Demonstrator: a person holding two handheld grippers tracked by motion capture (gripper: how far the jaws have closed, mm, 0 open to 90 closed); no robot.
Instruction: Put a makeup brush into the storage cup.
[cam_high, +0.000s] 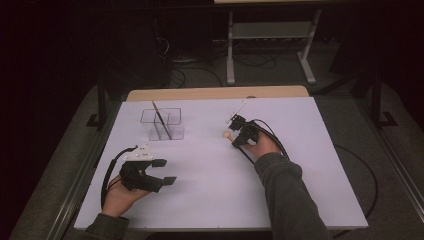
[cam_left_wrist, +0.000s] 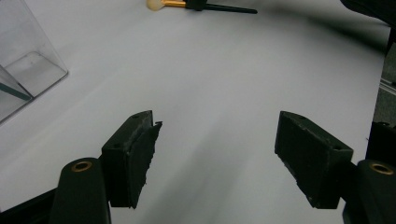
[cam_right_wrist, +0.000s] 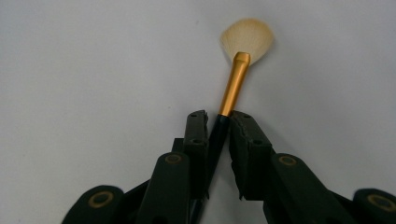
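Right claw (cam_right_wrist: 218, 122) clamps makeup brush (cam_right_wrist: 236, 74) handle, bristles on counter (cam_high: 210, 190); left claw (cam_left_wrist: 217, 154) wide, holding nothing

— What's the setting here?
— A dim room, almost black along the far side. The light falls mainly on the desk (cam_high: 300, 165), which has a pale white top and a strip of bare wood (cam_high: 215, 93) along its far edge.
— And beyond that?
— Grey carpet (cam_high: 280, 70), with the light metal legs of a second table (cam_high: 231, 55) standing behind. Dark cables (cam_high: 200, 70) loop across the floor there, and one more cable (cam_high: 367, 180) curls past the desk's right edge.
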